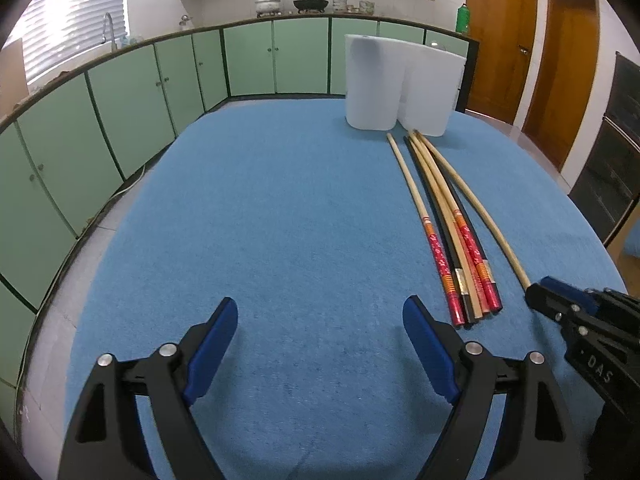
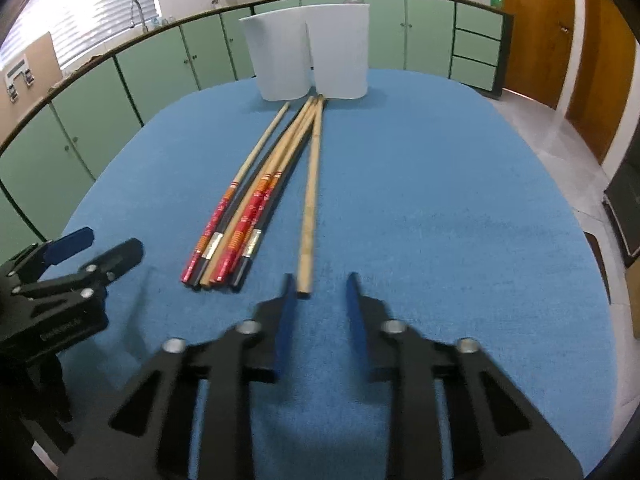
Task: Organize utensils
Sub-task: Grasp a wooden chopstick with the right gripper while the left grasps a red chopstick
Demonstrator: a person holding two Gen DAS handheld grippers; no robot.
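Note:
Several chopsticks (image 2: 248,208), red-patterned, black and plain wood, lie in a loose bundle on the blue cloth (image 2: 440,200). One plain wooden chopstick (image 2: 312,184) lies apart on their right. Its near end sits at the tips of my right gripper (image 2: 320,282), whose blurred fingers stand close on either side of it. In the left wrist view the right gripper (image 1: 538,290) looks shut on that end of the plain chopstick (image 1: 476,204). My left gripper (image 1: 320,308) hangs wide open over bare cloth, left of the bundle (image 1: 452,232), with nothing between its fingers.
Two white containers (image 1: 374,84) (image 1: 434,92) stand side by side at the table's far edge, just beyond the chopstick tips. Green kitchen cabinets (image 1: 160,92) run behind the table, and wooden doors (image 1: 560,80) stand at the right.

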